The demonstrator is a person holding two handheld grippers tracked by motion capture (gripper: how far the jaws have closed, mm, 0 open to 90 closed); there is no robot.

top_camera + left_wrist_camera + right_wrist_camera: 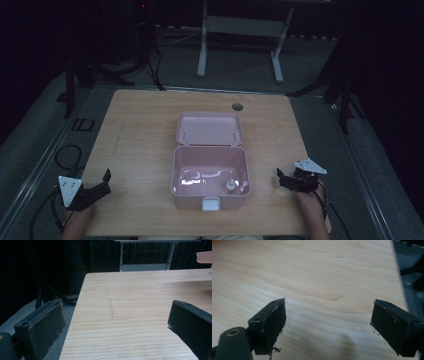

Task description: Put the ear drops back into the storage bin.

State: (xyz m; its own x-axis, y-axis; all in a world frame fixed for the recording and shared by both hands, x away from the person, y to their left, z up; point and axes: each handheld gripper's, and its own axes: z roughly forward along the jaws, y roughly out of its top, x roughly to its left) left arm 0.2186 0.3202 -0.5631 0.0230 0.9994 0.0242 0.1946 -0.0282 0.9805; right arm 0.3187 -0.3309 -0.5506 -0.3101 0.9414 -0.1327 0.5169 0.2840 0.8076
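Note:
A pink plastic box [210, 192] stands open in the middle of the wooden table [140, 130], its lid [210, 129] folded back flat behind it. A small round greyish object [231, 186] lies inside near the front right corner; what it is I cannot tell. A white latch [210, 203] sits on the front wall. My left gripper [105, 182] rests at the table's front left corner, open and holding nothing [115, 315]. At the front right edge my right gripper [281, 178] also stands open over bare wood [329, 315]. A corner of the lid [203, 257] shows in the left gripper view.
A round cable hole [237, 106] sits in the tabletop behind the lid. Beyond the table stands a white desk frame [201, 50]. Cables [67, 155] lie on the grey floor at the left, and dark stand legs [345, 100] flank the table.

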